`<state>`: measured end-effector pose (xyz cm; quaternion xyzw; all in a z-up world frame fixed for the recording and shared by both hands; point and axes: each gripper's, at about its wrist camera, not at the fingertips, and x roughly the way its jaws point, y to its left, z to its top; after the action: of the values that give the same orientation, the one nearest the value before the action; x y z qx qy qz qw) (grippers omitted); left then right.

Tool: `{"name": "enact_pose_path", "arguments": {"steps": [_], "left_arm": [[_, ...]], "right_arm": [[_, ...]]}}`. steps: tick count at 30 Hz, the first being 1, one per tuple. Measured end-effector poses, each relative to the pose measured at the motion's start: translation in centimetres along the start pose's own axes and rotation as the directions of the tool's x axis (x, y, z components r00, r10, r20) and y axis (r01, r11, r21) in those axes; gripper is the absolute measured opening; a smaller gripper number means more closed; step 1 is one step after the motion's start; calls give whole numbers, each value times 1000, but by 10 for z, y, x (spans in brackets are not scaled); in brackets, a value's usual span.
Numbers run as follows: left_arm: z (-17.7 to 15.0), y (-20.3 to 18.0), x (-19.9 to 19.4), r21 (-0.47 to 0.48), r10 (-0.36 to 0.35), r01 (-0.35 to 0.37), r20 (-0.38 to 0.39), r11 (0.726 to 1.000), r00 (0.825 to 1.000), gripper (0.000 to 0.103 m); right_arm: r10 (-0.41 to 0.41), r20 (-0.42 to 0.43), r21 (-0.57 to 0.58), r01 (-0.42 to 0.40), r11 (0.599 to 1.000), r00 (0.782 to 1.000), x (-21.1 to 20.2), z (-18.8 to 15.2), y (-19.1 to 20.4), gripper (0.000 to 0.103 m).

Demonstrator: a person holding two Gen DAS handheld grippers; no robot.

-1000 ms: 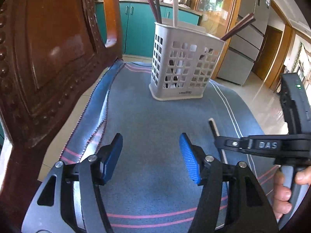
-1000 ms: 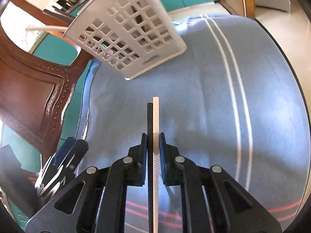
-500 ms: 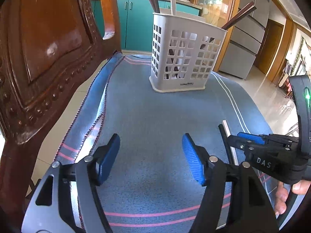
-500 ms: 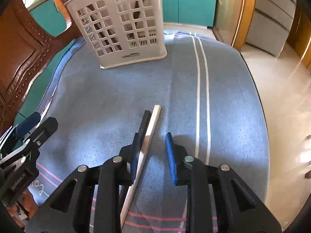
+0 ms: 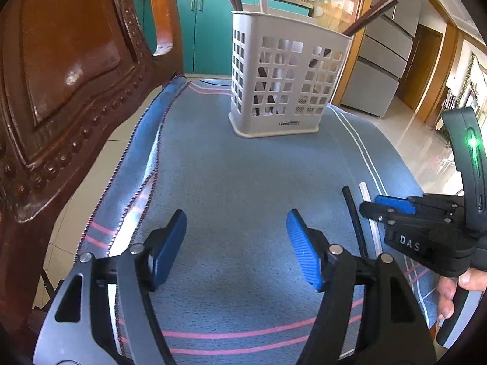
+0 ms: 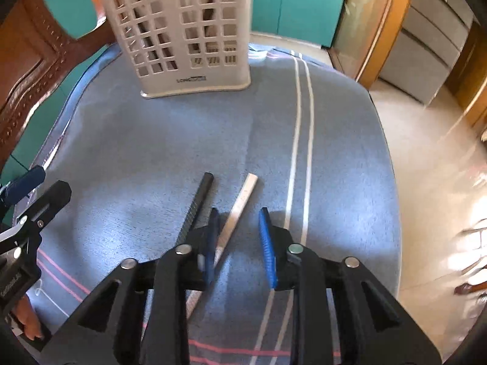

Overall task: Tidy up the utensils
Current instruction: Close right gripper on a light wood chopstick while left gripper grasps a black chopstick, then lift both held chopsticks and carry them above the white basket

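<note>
Two sticks [image 6: 237, 210] left on table, rest in basket [image 6: 188, 70]; our right claw [image 6: 239, 228] apart around white one, left claw [image 5: 236, 243] apart, empty.

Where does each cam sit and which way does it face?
Left wrist: on the left gripper, angled down over the blue cloth toward the white basket; right gripper and a hand at the right edge.
Right wrist: on the right gripper, steeper, over the black chopstick and white chopstick.
Shared: basket, cloth, both chopsticks.
</note>
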<state>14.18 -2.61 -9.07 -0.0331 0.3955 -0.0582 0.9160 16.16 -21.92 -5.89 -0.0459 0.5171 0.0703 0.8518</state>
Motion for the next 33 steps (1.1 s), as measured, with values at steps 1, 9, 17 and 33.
{"name": "enact_pose_path", "arguments": {"steps": [1,9,17,33], "left_arm": [[0,-1,1,0,-8,8,-3,1000,1000,69],[-2,-33,15,-40,-234,231,-73,972,970,69],[-16,-79,32,96,-200,212,-118,973,973,46],[22,-72,62,37,-94,107,-263,994,960,22]], "right_arm": [[13,-2,2,-13,1000,1000,0,0,-1,14],[58,-14,207,-54,977,998,-5,-9,-56,7],[109,-5,255,-104,961,994,-4,-12,-63,7],[-30,-21,38,31,999,999,-3,-11,-27,20]]}}
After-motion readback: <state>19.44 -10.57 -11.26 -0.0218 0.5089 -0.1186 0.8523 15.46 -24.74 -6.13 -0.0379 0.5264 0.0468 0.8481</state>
